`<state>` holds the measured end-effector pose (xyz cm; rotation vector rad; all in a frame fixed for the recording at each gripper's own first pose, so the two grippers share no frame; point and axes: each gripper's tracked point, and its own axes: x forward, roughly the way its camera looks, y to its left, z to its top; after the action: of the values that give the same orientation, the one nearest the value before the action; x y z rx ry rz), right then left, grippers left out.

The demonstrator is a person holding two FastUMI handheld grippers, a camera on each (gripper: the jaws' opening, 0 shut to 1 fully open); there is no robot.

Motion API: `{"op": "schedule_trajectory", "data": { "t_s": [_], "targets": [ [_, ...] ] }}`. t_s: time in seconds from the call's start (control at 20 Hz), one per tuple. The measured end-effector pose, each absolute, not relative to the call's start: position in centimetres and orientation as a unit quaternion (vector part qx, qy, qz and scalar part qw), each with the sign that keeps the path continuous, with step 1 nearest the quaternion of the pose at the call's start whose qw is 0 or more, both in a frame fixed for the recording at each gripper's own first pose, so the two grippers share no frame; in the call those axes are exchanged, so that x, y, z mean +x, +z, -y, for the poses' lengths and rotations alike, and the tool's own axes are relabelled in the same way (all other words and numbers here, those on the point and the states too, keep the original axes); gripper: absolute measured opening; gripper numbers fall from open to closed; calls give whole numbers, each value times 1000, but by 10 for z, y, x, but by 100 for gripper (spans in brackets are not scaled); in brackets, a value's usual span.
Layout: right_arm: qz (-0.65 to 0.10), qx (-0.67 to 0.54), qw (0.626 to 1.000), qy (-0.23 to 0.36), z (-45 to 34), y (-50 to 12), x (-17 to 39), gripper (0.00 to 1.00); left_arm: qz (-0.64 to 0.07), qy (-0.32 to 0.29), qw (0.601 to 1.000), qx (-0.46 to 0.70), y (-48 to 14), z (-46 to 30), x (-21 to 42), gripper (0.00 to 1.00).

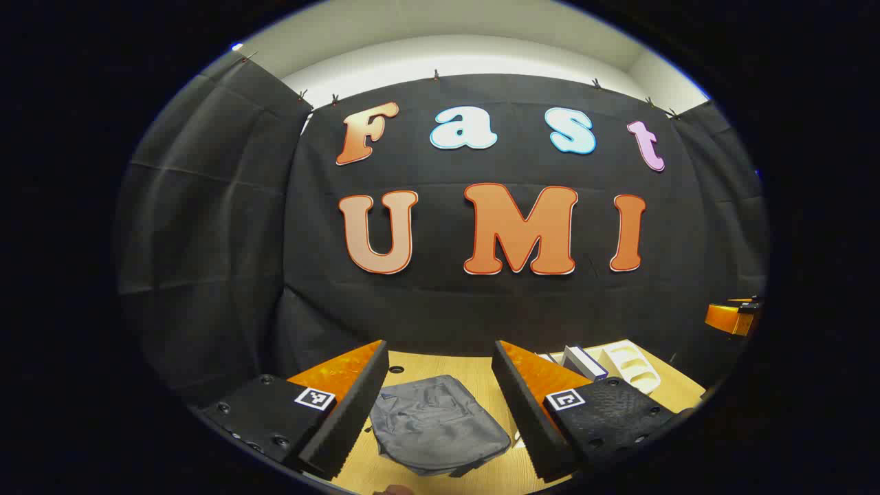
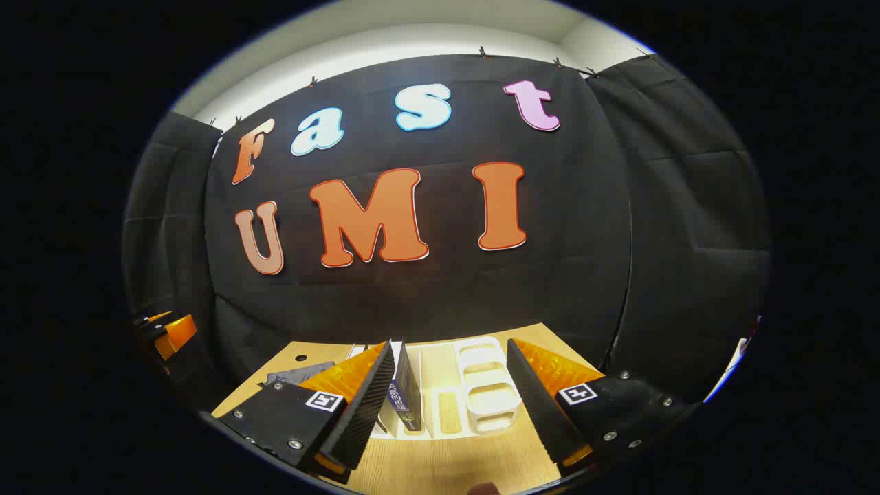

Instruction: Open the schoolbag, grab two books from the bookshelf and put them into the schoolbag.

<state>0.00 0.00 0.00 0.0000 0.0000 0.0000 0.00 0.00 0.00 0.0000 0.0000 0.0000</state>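
Observation:
A grey schoolbag (image 1: 436, 426) lies flat and closed on the wooden table (image 1: 467, 371), seen between the fingers of my left gripper (image 1: 440, 412), which hangs open above it. In the right gripper view, a white bookshelf rack (image 2: 481, 392) lies on the table with a dark book (image 2: 407, 395) standing in its left slot. My right gripper (image 2: 447, 405) is open and held above the rack, touching nothing. The rack (image 1: 629, 364) and the books (image 1: 581, 361) also appear to the right in the left gripper view.
Black cloth walls close the booth behind and at both sides of the table. A corner of the schoolbag (image 2: 299, 375) shows at the left in the right gripper view. The other gripper (image 1: 732, 316) shows at the far right, and the other one (image 2: 168, 333) at the far left.

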Motion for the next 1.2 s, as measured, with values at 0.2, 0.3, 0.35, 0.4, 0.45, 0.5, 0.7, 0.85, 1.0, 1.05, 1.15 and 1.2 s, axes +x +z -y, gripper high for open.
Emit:
{"op": "schedule_trajectory", "data": {
  "t_s": [0.2,0.3,0.35,0.4,0.45,0.5,0.7,0.85,1.0,1.05,1.15,1.2],
  "targets": [
    [3,-2,1000,-4,3,2,1,97,4,0,1000,-4,2,-1,0,96],
    [5,-6,1000,-5,3,4,0,97,5,-1,1000,-3,3,-1,-1,95],
    [6,-9,1000,-7,3,5,-2,97,5,-2,1000,-4,2,0,-2,95],
    [7,-12,1000,-7,4,4,-1,97,4,-2,1000,-4,2,1,-2,95],
    [6,-14,1000,-7,4,3,-1,97,3,-3,1000,-3,0,1,-3,96],
    [6,-15,1000,-6,4,3,-3,97,2,-3,1000,-3,0,1,-4,95],
    [4,-13,1000,-6,4,2,-6,98,6,2,1000,8,1,-4,-7,96],
    [4,-9,1000,-5,4,2,-8,97,5,5,1000,7,1,-7,-10,96],
    [3,-12,1000,-5,4,2,-11,98,5,9,1000,11,-1,-10,-12,96],
    [2,-12,1000,-5,4,0,-13,98,3,8,1000,14,-3,-11,-14,96],
    [0,-13,1000,-6,5,-1,-14,98,-2,8,1000,26,-8,-12,-14,96],
    [-1,-12,1000,-7,5,-1,-17,97,-5,9,999,35,-13,-12,-14,96]
  ]
}}
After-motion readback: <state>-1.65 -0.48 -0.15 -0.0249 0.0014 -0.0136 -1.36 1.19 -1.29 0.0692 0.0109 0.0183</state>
